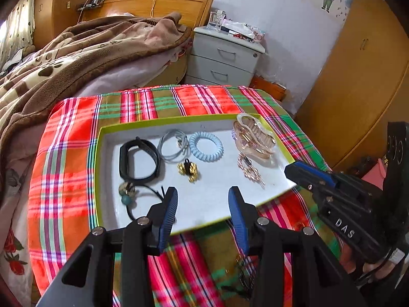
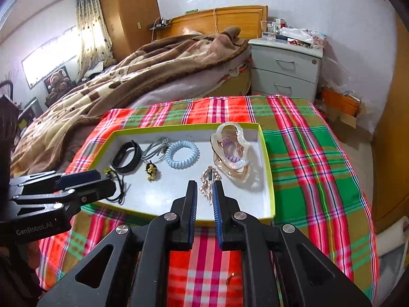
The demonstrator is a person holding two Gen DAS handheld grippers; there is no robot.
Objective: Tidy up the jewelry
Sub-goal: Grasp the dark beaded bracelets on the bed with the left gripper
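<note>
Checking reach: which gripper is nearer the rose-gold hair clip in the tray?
Right. The right gripper sits just short of the hair clip; the left gripper is off toward the black band side.

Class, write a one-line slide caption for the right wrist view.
Right gripper, empty, hovers over a rose-gold hair clip in a white tray.

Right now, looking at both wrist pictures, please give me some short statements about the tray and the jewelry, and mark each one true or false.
1. The light blue coil hair tie lies inside the tray. True.
2. The left gripper holds the black band. False: its jaws are open and empty; the band lies in the tray.
3. The clear hair claw sits at the tray's right end. True.
4. The tray stands on a bare wooden table. False: it rests on a plaid cloth.
5. The gold charm lies outside the tray. False: it is inside, near the coil tie.
</note>
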